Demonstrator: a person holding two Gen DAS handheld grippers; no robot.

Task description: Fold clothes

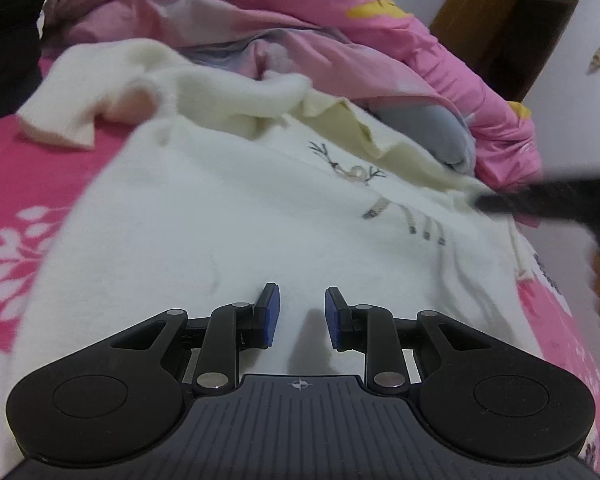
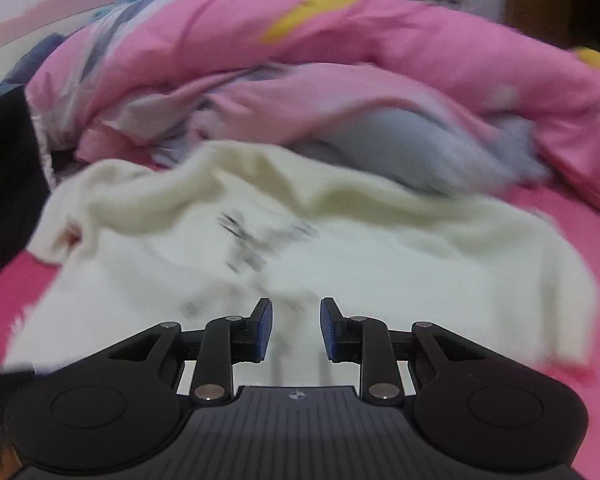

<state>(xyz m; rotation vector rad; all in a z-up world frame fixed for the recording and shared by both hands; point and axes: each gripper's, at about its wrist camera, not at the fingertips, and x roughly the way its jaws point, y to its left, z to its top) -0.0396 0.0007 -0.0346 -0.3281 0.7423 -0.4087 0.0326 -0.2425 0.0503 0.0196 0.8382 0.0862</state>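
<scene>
White sweater on the pink bed

The white sweater lies spread on the pink sheet, in front of the pink quilt; left gripper and right gripper hover above it, fingers apart, holding nothing

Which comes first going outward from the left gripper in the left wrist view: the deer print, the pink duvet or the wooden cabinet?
From the left gripper:
1. Deer print, on the white sweater just ahead, slightly right.
2. Pink duvet, heaped behind the sweater.
3. Wooden cabinet, far upper right, beyond the bed.
</scene>
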